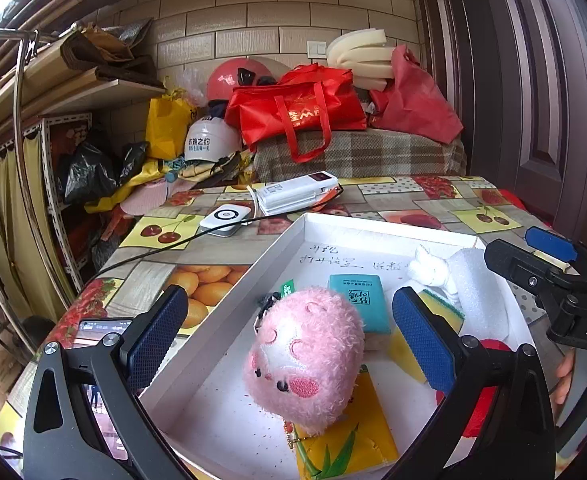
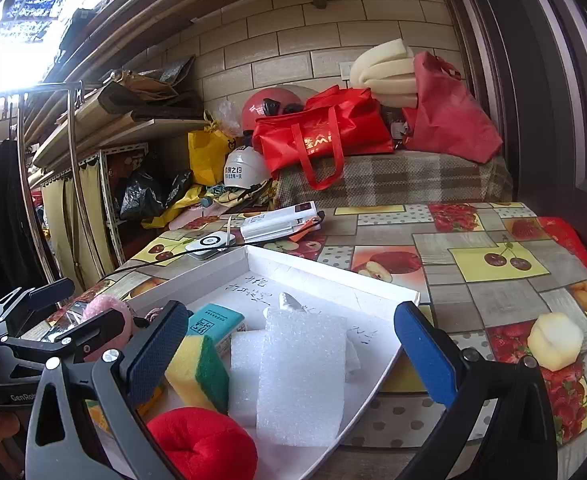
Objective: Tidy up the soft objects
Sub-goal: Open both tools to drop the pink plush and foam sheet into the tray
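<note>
A white tray [image 1: 229,300] on the table holds several soft things. A pink plush toy [image 1: 305,364] lies in it between the spread fingers of my left gripper [image 1: 289,296], which is open and does not touch it. Behind it are a teal tissue pack [image 1: 359,304], a yellow-green sponge [image 1: 445,312], white foam [image 1: 477,292] and a yellow packet [image 1: 349,440]. My right gripper [image 2: 291,309] hangs open over the white foam [image 2: 301,372], with the sponge [image 2: 197,372] and a red plush [image 2: 205,444] below its left finger. A pale soft lump [image 2: 555,340] lies on the table outside the tray.
Beyond the tray lie a white power bank [image 1: 297,194], a small white device [image 1: 225,218] with a black cable, and a phone [image 1: 101,328] at the left edge. Red bags [image 1: 297,108], helmets and a shelf crowd the back. A door stands at the right.
</note>
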Motion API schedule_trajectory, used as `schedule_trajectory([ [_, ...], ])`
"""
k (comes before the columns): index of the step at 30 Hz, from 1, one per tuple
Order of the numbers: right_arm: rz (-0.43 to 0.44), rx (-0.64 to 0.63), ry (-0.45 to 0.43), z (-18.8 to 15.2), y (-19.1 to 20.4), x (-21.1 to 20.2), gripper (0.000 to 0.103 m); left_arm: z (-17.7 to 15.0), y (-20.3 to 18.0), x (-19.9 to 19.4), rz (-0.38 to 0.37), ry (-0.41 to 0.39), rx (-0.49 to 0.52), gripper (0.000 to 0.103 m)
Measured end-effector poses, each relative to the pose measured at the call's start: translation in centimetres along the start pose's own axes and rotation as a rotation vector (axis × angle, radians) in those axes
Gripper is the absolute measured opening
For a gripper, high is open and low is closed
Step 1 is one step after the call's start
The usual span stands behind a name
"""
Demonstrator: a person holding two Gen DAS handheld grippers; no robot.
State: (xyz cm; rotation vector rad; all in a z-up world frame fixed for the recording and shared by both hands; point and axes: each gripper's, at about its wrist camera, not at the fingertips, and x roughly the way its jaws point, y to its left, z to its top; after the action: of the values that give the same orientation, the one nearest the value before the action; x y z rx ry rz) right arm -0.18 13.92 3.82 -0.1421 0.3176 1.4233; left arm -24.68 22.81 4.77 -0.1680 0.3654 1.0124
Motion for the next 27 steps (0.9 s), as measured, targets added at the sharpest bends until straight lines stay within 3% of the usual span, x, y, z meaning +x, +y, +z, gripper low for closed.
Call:
schedule_trajectory([
  [11, 0.002, 0.069, -0.014, -0.3, -1.6, -1.4, 0.103, -0.1, -2.2, -1.6, 0.042, -0.079, 0.090, 0.103],
  [15, -0.017, 0.086, -0.085, -0.6, -2.7, -3.8, 0.103, -0.2, -2.2, -2.8, -0.012, -0.118, 0.024, 0.103],
  [21, -0.062, 0.001, -0.213, -0.7, -3.7, -7.6, 0.103, 0.0, -3.5, -4.5, -0.133, -0.168, -0.016, 0.103],
  [27, -0.102, -0.025, -0.214, -0.9, -5.9, -9.7, 0.103, 0.1, -5.7, -5.1, -0.205, -0.146, 0.011, 0.103],
])
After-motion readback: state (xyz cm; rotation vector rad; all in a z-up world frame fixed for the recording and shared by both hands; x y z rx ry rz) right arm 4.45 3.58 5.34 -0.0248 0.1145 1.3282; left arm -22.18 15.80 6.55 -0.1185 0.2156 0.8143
